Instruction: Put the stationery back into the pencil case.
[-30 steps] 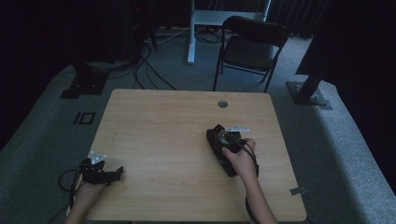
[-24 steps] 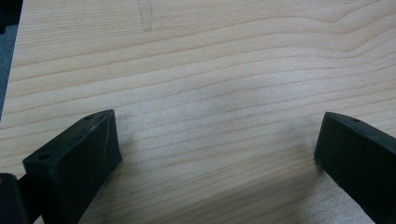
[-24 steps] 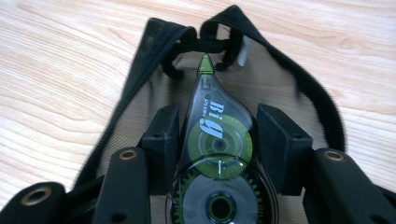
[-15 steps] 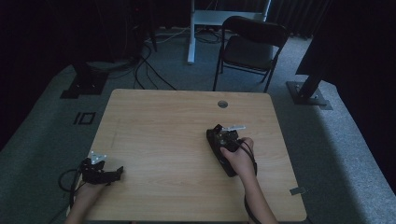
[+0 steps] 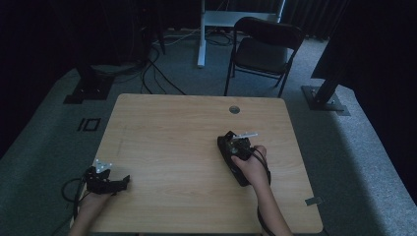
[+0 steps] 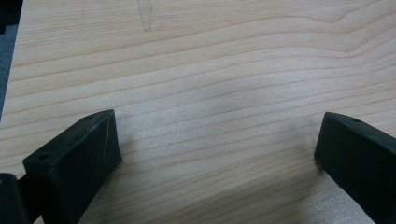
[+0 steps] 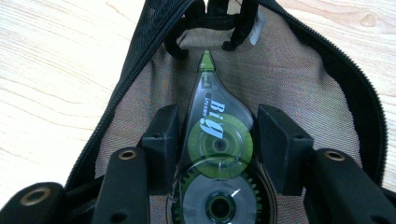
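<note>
Wooden table [image 5: 172,137]; pouch [image 7: 299,70], cropped, beneath gripped correction tape [image 7: 215,140].

Right gripper view: correction tape dispenser [image 7: 217,140] cut off by bottom edge, lower gear wheel partly out of frame; its sides hidden behind jaws of right hand-held gripper [image 7: 215,135]. Pouch [image 7: 299,60] zipper rim runs off top and right edges; small tag at top too blurred to read.

High view: pouch [image 5: 227,147] mostly hidden under right hand [image 5: 251,164], too dark to tell contents. Left hand-held gripper [image 5: 110,182] small and dim, jaw gap unreadable there. Left forearm cut by bottom edge.

Left gripper view: both jaws cropped at frame edges, surface [image 6: 210,70] runs past every edge but left.
</note>
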A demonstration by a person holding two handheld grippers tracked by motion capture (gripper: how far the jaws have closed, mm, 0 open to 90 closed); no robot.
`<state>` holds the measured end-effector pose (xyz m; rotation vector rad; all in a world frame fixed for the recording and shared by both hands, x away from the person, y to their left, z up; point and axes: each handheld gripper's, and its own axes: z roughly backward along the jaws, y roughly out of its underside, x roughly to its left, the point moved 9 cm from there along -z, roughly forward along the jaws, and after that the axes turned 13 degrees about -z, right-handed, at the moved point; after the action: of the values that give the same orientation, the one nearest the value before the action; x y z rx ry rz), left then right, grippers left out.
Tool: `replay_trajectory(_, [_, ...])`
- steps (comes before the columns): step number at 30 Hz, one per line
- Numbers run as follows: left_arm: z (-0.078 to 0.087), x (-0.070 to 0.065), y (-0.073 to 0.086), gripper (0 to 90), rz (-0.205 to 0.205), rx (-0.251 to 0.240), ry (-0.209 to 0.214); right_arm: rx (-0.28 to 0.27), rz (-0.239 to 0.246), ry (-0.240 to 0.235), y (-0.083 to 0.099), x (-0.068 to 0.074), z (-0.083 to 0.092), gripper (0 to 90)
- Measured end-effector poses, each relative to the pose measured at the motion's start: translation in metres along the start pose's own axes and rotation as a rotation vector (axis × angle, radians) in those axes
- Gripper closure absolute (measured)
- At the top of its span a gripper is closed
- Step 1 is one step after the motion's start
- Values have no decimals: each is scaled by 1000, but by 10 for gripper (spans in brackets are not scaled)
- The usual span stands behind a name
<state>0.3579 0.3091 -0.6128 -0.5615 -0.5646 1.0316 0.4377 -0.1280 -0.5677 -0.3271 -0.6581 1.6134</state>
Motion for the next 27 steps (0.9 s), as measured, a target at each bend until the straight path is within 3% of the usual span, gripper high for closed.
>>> replay_trajectory(13, [0,0,0,4,0,-1,0,11,0,2,0,-1,-1,504])
replay_trajectory(24, [0,0,0,4,1,0,-1,-5,-16,-26,-3,-1,3,467])
replay_trajectory(27, [0,0,0,4,-1,1,0,-10,2,-25,-5,-1,5,477])
